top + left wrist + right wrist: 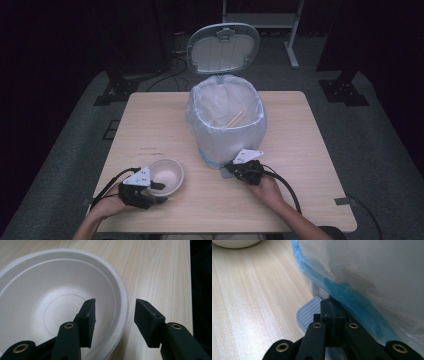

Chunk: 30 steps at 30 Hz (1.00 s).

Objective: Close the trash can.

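Observation:
A white paper bowl [167,174] [47,300] sits near the table's front left. My left gripper [160,192] [115,315] is open and straddles the bowl's near rim, one jaw inside and one outside. A pedal bin [227,127] lined with a white bag [374,275] stands mid-table with its lid [223,48] raised. Wooden chopsticks [236,119] lie inside it. My right gripper [232,170] [332,308] is shut with nothing between its jaws, and its tip rests on the bin's grey ribbed pedal [226,174] [308,312].
The light wooden table [300,150] has bare room to the right of the bin and at its back left. Its front edge runs just below both hands. A blue bag edge [342,290] hangs low around the bin's base. Dark stands and cables lie on the floor behind.

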### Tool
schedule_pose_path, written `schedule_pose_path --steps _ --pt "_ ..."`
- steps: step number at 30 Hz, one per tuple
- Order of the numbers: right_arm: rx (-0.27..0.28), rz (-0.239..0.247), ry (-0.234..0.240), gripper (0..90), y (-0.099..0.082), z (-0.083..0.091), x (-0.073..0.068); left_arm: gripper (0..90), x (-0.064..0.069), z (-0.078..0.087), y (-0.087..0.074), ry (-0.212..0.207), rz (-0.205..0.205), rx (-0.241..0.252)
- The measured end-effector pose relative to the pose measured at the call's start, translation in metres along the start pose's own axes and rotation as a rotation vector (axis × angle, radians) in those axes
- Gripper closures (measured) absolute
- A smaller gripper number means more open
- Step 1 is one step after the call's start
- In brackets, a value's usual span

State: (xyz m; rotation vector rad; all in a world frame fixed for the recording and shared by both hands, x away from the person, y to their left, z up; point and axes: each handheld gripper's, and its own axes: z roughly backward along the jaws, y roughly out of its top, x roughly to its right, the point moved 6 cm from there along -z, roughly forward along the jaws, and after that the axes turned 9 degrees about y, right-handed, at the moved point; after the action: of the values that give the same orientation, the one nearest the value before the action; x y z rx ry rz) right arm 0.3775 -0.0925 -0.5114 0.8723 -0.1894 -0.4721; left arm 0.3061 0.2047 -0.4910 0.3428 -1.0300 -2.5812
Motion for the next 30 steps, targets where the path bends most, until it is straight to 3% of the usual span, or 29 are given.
schedule_pose_path --steps 5,12,21,30 --pt "0.001 -0.001 0.002 89.9 0.0 0.0 0.0 60.4 0.0 -0.003 -0.003 -0.003 -0.018 -0.024" --pt "0.002 -0.001 0.002 89.9 0.0 0.0 0.0 67.6 -0.001 -0.004 -0.002 -0.007 -0.011 -0.023" --pt "0.006 -0.001 0.002 89.9 0.0 0.0 0.0 76.2 -0.006 0.006 0.013 0.008 0.019 0.019" --pt "0.003 0.0 0.001 89.9 -0.001 0.0 0.001 80.2 -0.014 0.015 0.025 0.015 0.064 0.027"
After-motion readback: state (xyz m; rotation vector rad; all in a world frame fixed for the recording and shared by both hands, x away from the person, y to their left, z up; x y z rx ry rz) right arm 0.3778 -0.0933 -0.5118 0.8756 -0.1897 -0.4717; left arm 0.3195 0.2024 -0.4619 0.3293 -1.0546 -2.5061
